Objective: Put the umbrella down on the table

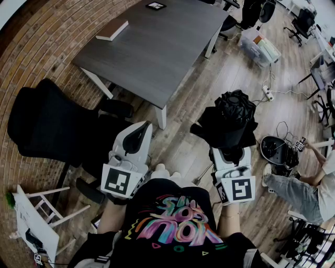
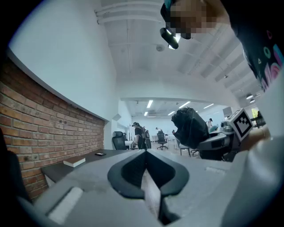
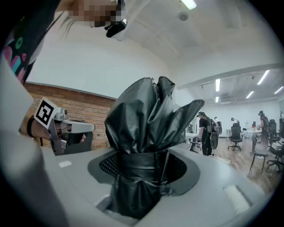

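Note:
A folded black umbrella [image 1: 233, 118] stands up out of my right gripper [image 1: 230, 151], whose jaws are shut on its strapped lower part [image 3: 141, 166]. In the right gripper view its crumpled fabric [image 3: 148, 119] fills the middle. It hangs over the wooden floor, short of the dark grey table [image 1: 167, 47]. My left gripper [image 1: 137, 137] is held level beside it on the left. Its jaws meet with nothing between them [image 2: 145, 155]. The left gripper view shows the umbrella [image 2: 190, 127] to the right and the table [image 2: 53, 170] to the left.
A book [image 1: 111, 30] and a small dark square item [image 1: 155, 6] lie on the table. A black office chair [image 1: 52, 125] stands at the left by the brick wall. A seated person [image 1: 303, 188], cables [image 1: 268, 94] and a plastic box [image 1: 259, 46] are at the right.

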A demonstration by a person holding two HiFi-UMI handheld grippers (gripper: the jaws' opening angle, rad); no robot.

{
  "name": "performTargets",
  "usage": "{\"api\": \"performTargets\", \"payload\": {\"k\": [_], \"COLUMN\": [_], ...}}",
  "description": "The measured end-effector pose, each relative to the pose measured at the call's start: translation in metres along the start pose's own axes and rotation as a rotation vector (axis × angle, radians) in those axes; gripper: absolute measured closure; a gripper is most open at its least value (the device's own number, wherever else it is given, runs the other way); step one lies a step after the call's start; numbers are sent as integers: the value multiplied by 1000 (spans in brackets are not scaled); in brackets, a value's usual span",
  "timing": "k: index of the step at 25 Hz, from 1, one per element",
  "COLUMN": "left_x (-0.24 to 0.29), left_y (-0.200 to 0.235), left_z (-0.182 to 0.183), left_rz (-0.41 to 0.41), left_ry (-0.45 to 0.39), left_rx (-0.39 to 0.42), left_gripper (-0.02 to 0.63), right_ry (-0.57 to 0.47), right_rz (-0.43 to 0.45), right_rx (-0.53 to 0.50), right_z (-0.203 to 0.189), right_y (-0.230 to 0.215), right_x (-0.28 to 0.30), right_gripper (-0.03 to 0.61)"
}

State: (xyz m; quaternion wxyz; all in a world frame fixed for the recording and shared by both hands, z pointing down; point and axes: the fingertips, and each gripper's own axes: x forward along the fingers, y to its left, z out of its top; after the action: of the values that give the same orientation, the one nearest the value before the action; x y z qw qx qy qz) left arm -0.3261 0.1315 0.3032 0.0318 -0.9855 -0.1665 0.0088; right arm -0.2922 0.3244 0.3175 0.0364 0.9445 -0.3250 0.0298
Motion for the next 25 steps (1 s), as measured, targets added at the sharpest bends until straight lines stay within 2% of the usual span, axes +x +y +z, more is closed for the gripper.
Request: {"api": "performTargets", "payload": {"k": [3,8,14,17,22,25], "left_x": [0,6,26,51,127,144], "left_y": [-11,-18,-22,-10,36,44], "left_z": [-4,-4,-16,-22,-27,-39], "left_rz": [6,16,-10,-12,-18,-13], "left_ry": [32,38,62,63,50,82], "left_rx": [1,4,6,4,-20,-52], "left_gripper": [615,615,615,615,615,615], "right_ry": [0,13,23,33,45,63], "right_rz": [2,5,22,30,32,43], "right_rx": [22,43,74,118,130,166], "right_z": [-5,-13,-26,-33,-30,-39], "right_y": [-8,-21,-34,-44,-73,-77], "right_x": [-11,-20,-12,12,92,110], "right_gripper": [339,339,337,337,337,337]}}
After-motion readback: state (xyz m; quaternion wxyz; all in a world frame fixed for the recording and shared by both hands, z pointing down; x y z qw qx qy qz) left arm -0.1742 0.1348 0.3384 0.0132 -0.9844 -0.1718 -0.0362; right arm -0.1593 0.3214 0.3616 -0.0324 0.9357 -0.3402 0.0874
